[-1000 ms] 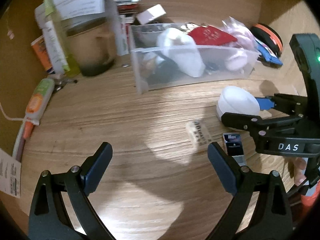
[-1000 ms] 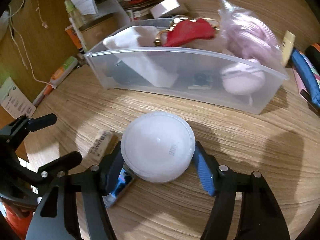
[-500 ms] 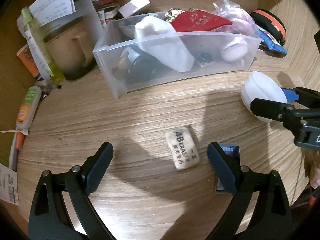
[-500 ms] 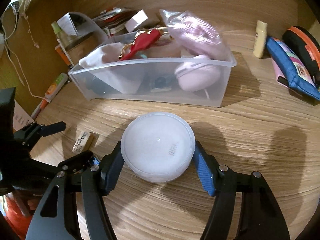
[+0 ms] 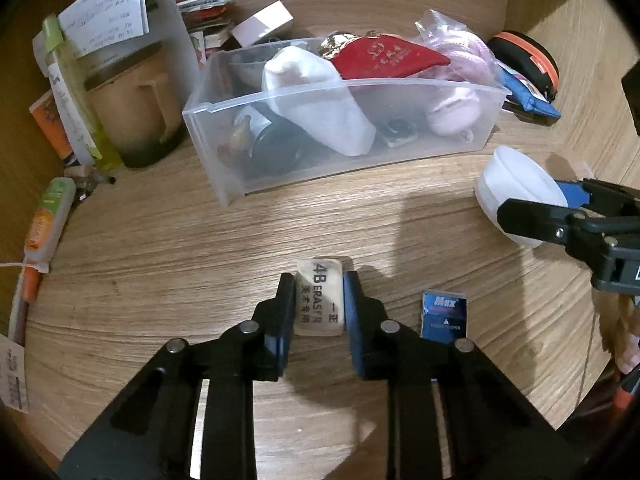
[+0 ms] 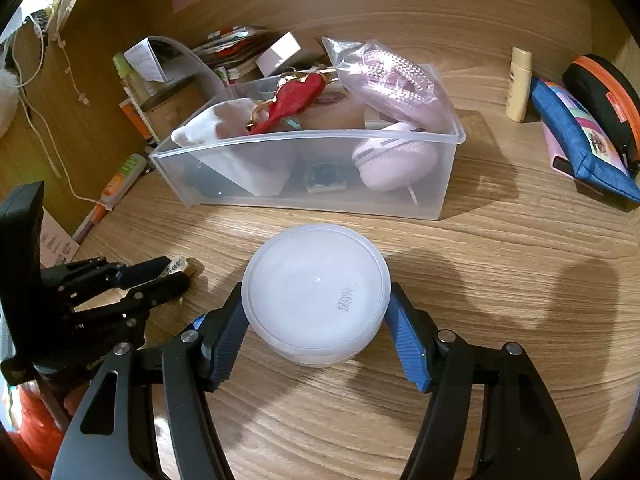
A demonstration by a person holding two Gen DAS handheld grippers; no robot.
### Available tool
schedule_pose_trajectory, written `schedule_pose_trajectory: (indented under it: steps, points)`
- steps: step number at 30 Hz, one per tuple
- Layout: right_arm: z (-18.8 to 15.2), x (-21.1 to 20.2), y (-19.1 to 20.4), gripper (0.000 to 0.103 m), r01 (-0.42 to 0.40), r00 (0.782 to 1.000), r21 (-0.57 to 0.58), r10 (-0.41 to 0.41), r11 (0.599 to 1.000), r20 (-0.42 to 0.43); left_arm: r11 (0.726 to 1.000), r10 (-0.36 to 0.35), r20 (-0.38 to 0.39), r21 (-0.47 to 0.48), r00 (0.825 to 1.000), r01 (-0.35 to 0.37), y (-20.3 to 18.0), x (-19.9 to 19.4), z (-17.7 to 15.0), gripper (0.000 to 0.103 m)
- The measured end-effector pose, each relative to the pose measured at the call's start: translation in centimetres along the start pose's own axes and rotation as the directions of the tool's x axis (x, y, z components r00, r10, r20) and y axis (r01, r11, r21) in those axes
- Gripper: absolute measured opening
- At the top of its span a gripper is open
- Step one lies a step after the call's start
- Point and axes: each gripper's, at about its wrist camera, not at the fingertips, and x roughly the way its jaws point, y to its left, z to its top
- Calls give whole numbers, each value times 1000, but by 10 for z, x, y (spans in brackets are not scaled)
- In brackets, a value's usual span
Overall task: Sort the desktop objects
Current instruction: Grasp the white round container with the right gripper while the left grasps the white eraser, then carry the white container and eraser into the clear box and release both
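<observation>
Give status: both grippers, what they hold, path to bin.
Left gripper closing on cream rectangular eraser. Right gripper clamped on round white plastic jar. Clear plastic bin ahead, nothing between.

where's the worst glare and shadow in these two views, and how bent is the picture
Left wrist: bright patch on the desk under the left gripper; eraser print sharp. Right wrist: soft shadows right of the jar. Both views: fisheye bows the bin, corners black.
</observation>
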Motion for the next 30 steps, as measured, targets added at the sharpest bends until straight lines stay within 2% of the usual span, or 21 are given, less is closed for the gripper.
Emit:
schedule_pose_trajectory:
  steps: [8,14,22,30]
  points:
    - [3,-8,8,63,0,1000,-12,0,1000,21,1000,-8,7,-3,1000,8,1,-1,5,23]
    - [13,-26,11,63,3,997,-18,-2,1000,71,999,-32,78,-22,996,34,6,-22,16,23]
    - [34,-44,14,63,11,991,-23,-8,1000,131,996,-61,203,-46,977,72,17,-58,38,23]
    - [64,-47,17,63,2,985,-28,3,1000,170,994,-67,275,-66,959,89,30,-76,60,23]
